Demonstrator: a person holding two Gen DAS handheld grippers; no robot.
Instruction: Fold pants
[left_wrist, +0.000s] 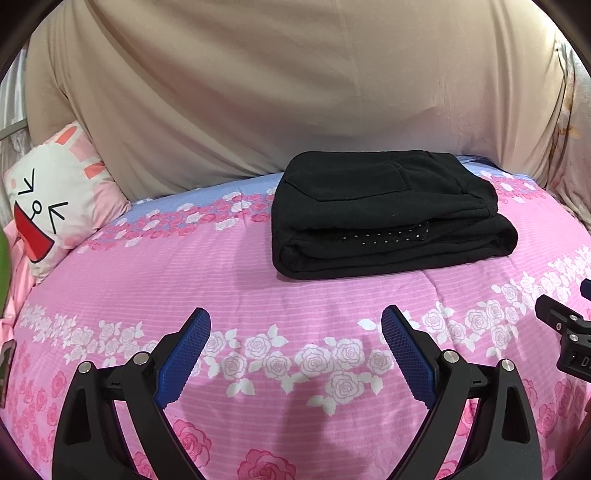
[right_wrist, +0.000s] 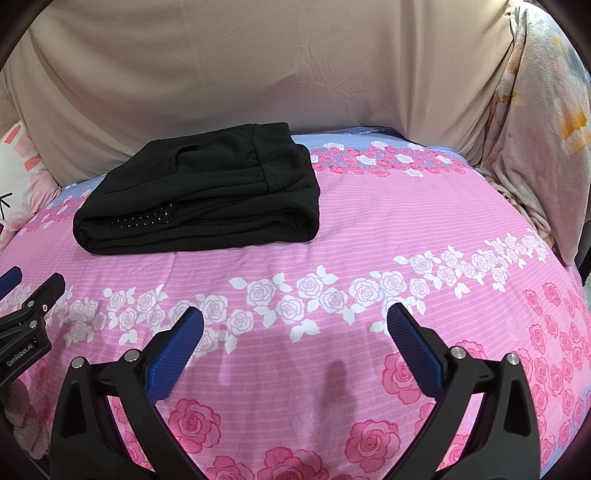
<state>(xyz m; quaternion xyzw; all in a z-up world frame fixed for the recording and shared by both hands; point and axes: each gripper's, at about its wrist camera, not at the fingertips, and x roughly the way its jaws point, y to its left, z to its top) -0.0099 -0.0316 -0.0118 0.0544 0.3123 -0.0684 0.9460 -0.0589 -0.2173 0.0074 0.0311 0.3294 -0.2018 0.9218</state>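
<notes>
Toward the far edge of the bed (left_wrist: 295, 302), near the beige drape (left_wrist: 258, 92): black pants (left_wrist: 384, 214), folded into a compact rectangular stack, lying flat on the pink rose-print cover. Several layers showing along the near side of the stack, with a strip of small pale dots on one of them; waistband and a pocket on top.

Near the front edge of the bed, well apart from the pants: left gripper (left_wrist: 295, 332), jaws spread wide, blue ribbed pads facing each other, nothing between them. Beside it, right gripper (right_wrist: 295, 328), jaws likewise spread wide and holding nothing. Both hovering over the band of white roses, neither touching the pants.

At the far left corner of the bed: a white and pink cartoon-face pillow (left_wrist: 55, 206), propped against the drape. At the far right corner: a pale floral fabric (right_wrist: 535, 122) hanging down.
</notes>
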